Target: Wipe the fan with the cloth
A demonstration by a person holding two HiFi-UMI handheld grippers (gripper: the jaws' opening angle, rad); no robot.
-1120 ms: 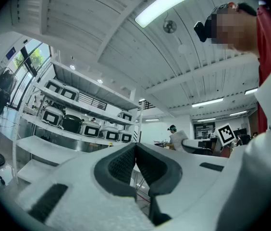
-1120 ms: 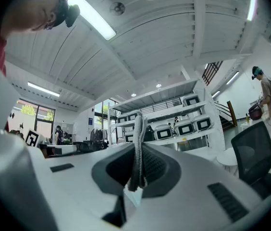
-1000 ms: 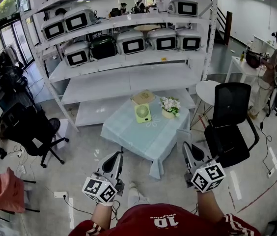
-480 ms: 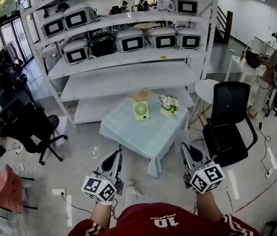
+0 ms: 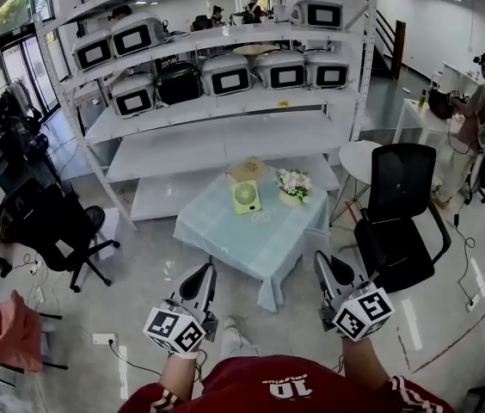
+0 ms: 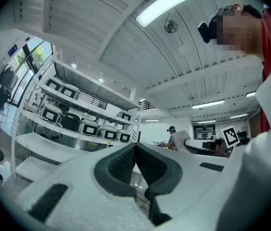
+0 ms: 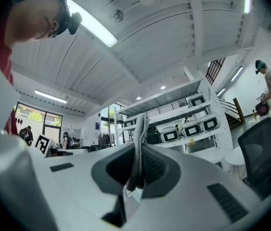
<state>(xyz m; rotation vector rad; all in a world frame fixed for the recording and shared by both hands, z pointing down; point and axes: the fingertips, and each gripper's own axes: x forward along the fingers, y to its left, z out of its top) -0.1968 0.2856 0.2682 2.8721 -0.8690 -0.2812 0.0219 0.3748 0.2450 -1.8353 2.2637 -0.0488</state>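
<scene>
Wiping not begun: fan (image 5: 245, 198) on desk (image 5: 270, 241), well apart from me. Right tool (image 7: 140, 128) pinches grey cloth (image 7: 138, 154); left tool (image 6: 135, 150) pressed together, empty.

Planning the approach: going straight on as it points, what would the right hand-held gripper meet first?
Likely the shelving rack: the right hand-held gripper, shut on the cloth, lines up with it. Nothing nearer shows; depth is unclear.

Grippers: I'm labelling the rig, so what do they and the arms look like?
The left gripper and right gripper are light grey shells tapering to dark textured pads. Each carries a white cube with black square markers. Sleeves are red with white stripes.
</scene>
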